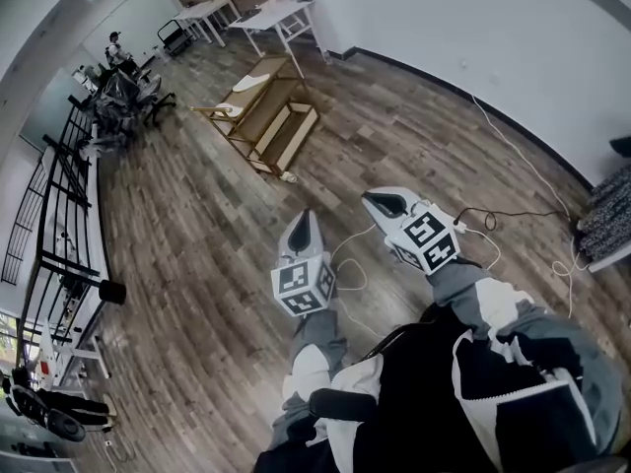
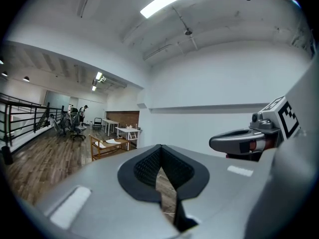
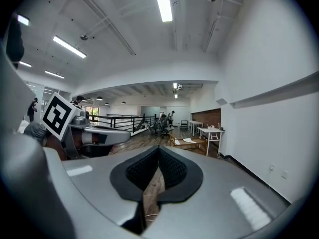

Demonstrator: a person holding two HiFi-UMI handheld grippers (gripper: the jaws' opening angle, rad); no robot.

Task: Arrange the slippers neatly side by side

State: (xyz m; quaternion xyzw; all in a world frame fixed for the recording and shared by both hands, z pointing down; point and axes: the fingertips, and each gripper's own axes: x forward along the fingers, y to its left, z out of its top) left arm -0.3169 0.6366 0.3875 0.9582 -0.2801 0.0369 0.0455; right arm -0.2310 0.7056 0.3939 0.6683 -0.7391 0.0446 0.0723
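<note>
A low wooden rack stands on the wood floor ahead of me, with pale flat things on its shelves; they are too small to tell as slippers. The rack also shows in the left gripper view and in the right gripper view. My left gripper and right gripper are held side by side in the air, well short of the rack. Both are shut with nothing in them: the left gripper's pads meet, and so do the right gripper's pads.
White tables stand at the far wall. Office chairs crowd the back left beside a black railing. Cables trail over the floor at the right near the white wall. A small pale object lies by the rack's near corner.
</note>
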